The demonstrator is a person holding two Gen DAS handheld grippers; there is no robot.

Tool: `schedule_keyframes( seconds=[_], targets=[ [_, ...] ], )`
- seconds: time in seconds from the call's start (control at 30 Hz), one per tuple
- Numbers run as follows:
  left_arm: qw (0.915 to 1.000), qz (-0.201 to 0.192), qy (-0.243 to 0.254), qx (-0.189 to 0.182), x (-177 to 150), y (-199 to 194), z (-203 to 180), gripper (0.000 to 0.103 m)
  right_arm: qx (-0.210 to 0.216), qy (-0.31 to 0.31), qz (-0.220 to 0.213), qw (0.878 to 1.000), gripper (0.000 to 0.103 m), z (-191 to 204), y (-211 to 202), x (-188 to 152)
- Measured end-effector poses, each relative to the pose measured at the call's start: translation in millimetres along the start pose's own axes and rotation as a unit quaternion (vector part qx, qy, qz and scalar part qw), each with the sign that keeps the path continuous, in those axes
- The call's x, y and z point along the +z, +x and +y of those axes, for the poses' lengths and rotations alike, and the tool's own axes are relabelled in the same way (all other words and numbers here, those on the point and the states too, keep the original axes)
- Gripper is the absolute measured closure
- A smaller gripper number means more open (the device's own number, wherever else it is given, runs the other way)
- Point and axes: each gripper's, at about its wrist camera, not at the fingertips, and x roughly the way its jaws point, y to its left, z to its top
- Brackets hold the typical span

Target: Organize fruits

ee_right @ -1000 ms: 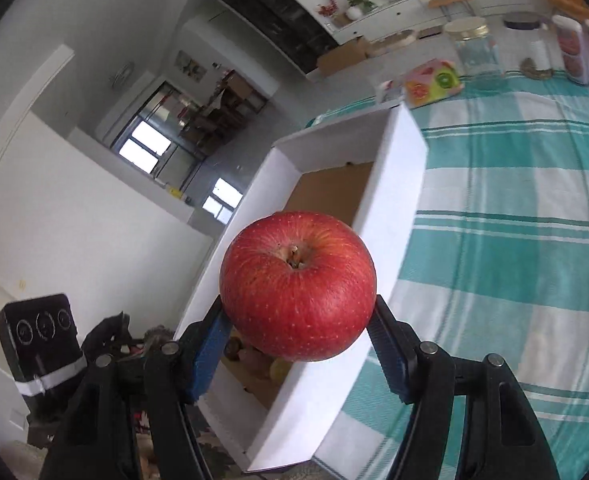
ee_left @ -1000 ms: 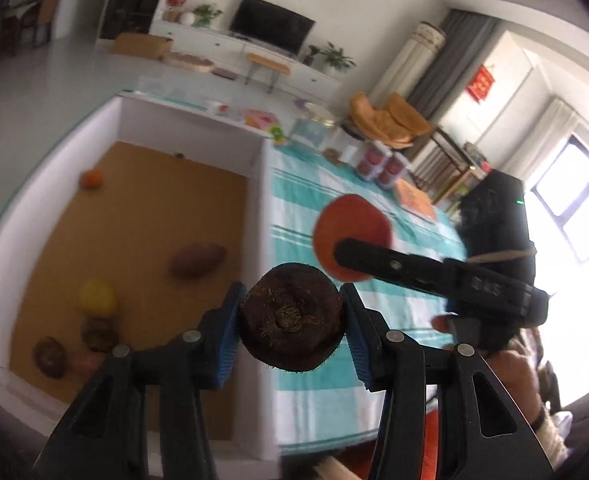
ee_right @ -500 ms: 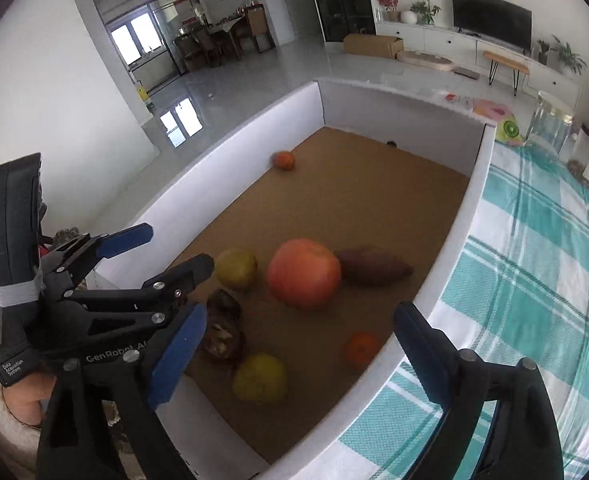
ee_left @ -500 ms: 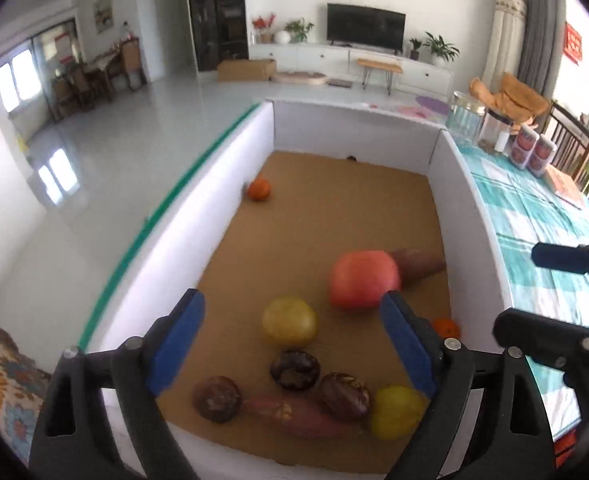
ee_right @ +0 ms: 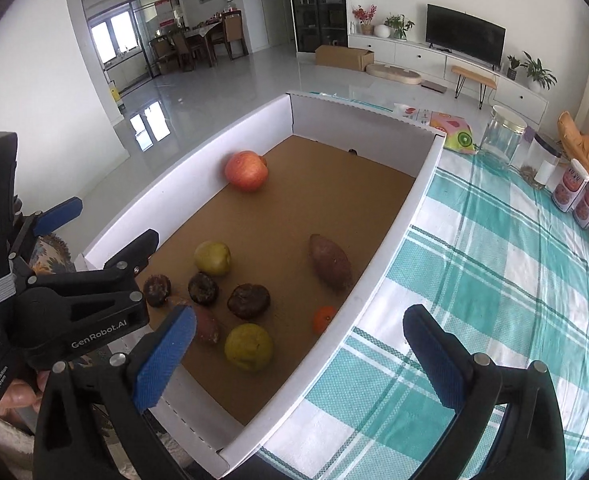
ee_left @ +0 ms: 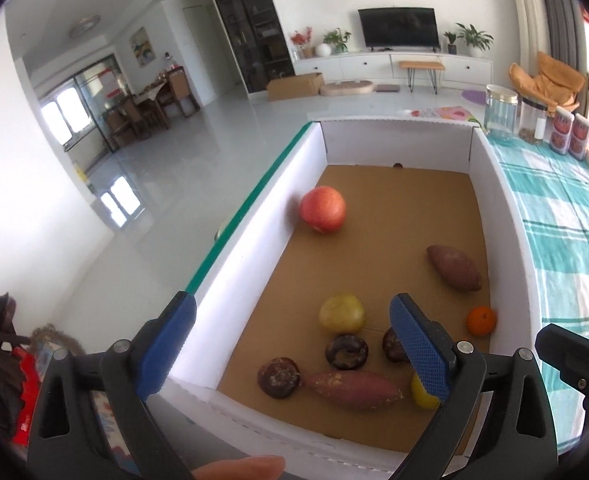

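A white box (ee_left: pixel 490 184) with a brown cardboard floor holds the fruit. A red apple (ee_left: pixel 322 214) rests against its far left wall; it also shows in the right wrist view (ee_right: pixel 246 176). Nearer lie two sweet potatoes (ee_left: pixel 453 267) (ee_left: pixel 352 390), two yellow fruits (ee_left: pixel 341 313), three dark round fruits (ee_left: pixel 346 351) and a small orange (ee_left: pixel 481 320). My left gripper (ee_left: pixel 294 348) is open and empty above the box's near left corner. My right gripper (ee_right: pixel 300 360) is open and empty above the box's near right edge.
The box (ee_right: pixel 422 200) stands on a table with a teal and white checked cloth (ee_right: pixel 494 280). Glass jars (ee_right: pixel 502 140) and two red-labelled cans (ee_right: pixel 580 194) stand at the table's far side. The left gripper body (ee_right: pixel 66 304) shows at the left of the right wrist view.
One second ago my left gripper held a dark round fruit and my right gripper held the red apple. Both have let go; the apple has rolled to the far left wall.
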Motion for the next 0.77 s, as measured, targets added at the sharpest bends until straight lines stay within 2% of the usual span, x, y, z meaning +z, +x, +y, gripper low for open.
schedule_keyframes(
  seconds=[0.17, 0.57, 0.77],
  targets=[
    [0.9996, 0.016, -0.003, -0.023, -3.6, -1.1, 1.0, 0.004, -0.005, 0.010, 0.006, 1.000, 0.000, -0.5, 2.3, -2.4],
    [0.9981, 0.044, -0.011, -0.040, -10.0, 11.6, 5.7, 0.004, -0.007, 0.003, 0.016, 1.000, 0.000, 10.8, 7.3, -4.9],
    [0.9981, 0.024, -0.013, -0.056, -14.6, -2.2, 9.3, 0.004, 0.003, 0.001, 0.013, 1.000, 0.000, 14.9, 5.2, -1.7]
  ],
)
